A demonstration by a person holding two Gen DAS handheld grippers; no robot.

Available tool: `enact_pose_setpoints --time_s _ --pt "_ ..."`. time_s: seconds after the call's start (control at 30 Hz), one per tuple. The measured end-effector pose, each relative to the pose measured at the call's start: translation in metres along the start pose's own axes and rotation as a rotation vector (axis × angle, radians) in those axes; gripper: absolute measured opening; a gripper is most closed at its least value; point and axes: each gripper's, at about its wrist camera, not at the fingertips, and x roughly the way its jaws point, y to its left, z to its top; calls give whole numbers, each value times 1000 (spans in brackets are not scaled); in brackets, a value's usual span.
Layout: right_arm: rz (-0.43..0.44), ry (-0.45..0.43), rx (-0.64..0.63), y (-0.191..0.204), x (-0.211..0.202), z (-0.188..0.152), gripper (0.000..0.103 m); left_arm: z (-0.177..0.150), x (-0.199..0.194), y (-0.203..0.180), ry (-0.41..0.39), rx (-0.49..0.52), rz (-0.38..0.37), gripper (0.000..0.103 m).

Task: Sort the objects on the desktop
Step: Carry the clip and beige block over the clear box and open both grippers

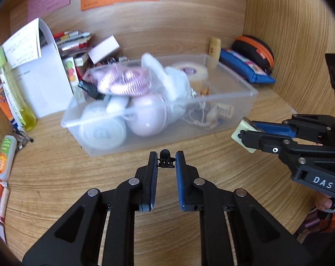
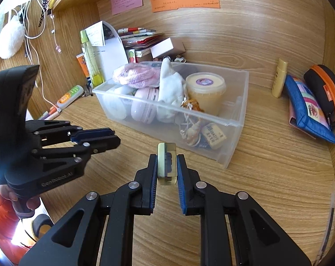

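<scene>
Clip [image 1: 166, 159] small, black, in left tongs [image 1: 166, 158] | block [image 2: 166, 164] clear, yellowish

Two grippers [image 1: 166, 160] [image 2: 166, 163]; one clear bin [image 2: 231, 148]; three sticky notes [image 2: 185, 1]; two zip pouches [image 2: 309, 113]

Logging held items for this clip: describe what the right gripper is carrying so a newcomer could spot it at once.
Start at the clear plastic storage bin on the wooden desk. Just in front of it, the right gripper has its jaws shut on a small pale-yellow translucent block with a dark shape inside. The left gripper instead pinches a tiny black claw clip.
</scene>
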Motion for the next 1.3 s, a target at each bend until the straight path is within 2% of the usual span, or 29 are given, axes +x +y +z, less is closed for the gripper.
enact_pose_setpoints --time_s 0.3,0.83,1.07,1.3 --pt "-1 -46 -15 -1 -7 21 15 9 -15 6 -66 4 -9 15" --pt "-32 -110 -33 -13 -14 62 15 48 -25 35 -135 -24 -23 15" --pt "-33 -111 -15 -24 -2 76 15 65 -13 36 -133 -24 -60 15" --pt "-45 -71 4 -38 14 76 15 70 18 22 -79 3 -107 15"
